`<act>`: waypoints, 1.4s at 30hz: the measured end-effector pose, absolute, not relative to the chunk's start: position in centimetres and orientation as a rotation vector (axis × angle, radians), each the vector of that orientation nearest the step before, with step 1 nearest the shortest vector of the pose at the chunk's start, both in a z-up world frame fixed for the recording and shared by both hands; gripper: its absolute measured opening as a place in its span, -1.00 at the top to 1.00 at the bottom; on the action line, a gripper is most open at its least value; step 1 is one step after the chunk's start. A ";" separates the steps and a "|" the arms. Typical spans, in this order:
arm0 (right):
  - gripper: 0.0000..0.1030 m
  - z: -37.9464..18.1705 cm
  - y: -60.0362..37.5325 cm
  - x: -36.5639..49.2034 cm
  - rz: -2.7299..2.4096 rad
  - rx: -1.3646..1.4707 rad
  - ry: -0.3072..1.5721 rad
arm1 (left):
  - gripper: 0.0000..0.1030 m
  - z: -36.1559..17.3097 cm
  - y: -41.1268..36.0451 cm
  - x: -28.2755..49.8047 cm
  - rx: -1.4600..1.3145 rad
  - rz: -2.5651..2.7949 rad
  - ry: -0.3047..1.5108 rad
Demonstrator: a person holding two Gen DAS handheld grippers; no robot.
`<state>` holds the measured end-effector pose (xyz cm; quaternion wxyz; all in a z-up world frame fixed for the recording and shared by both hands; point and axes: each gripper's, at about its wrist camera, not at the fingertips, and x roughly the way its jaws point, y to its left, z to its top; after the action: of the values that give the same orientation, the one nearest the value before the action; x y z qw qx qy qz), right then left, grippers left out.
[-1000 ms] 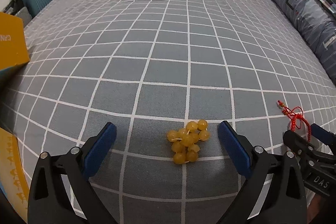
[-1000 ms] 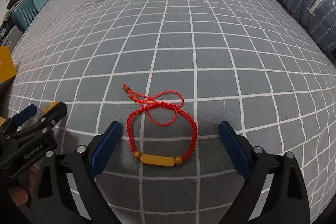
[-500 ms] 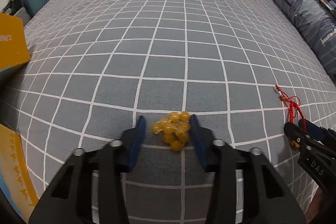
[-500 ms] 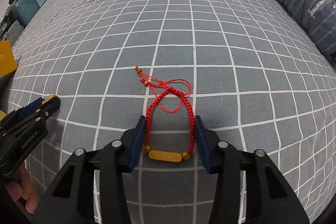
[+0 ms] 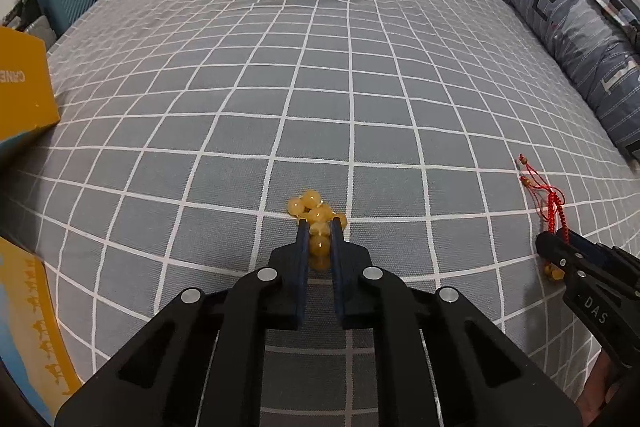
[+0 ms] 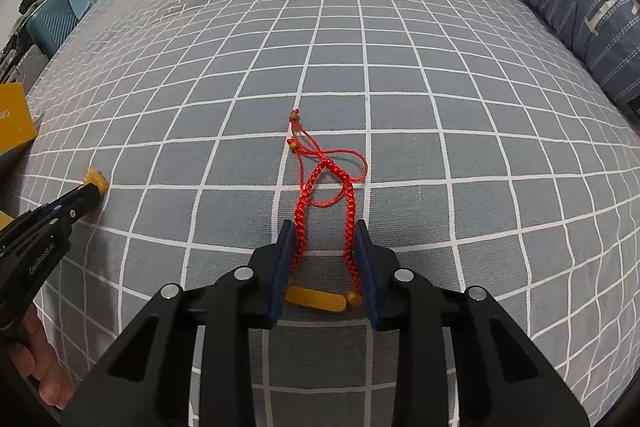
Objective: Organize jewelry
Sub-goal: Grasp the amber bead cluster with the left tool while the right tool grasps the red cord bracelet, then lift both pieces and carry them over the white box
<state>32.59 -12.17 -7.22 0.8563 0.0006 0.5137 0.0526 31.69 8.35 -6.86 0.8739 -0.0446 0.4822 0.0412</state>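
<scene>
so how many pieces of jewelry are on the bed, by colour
yellow: 1, the bunched yellow bead bracelet, between the left gripper fingers
red: 1, the red braided cord bracelet with a yellow bar, between the right gripper fingers, which are closing
total: 2

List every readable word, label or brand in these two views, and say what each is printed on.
"DAS": black body of the right gripper, left wrist view.
"CenRobot.AI": black body of the left gripper, right wrist view; small, first letters uncertain.
"CANE", cut off: yellow cardboard box.
Large pale letters: folded blue-grey quilt, only fragments, unreadable.
</scene>
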 end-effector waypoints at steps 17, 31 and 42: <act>0.45 -5.3 -12.1 30.9 0.117 0.019 1.033 | 0.81 -5.0 7.8 30.2 -0.076 0.076 0.958; 0.45 -2.9 -11.7 28.5 0.121 0.014 0.982 | 0.81 -1.4 7.2 27.1 -0.042 0.068 0.885; 0.45 -0.5 -11.3 25.7 0.131 0.004 0.922 | 0.81 1.5 6.8 24.0 -0.031 0.055 0.842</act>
<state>25.71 -11.33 -0.45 0.8936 0.0018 0.4444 0.0632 23.99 6.80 1.53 0.9121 -0.0151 0.4088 0.0265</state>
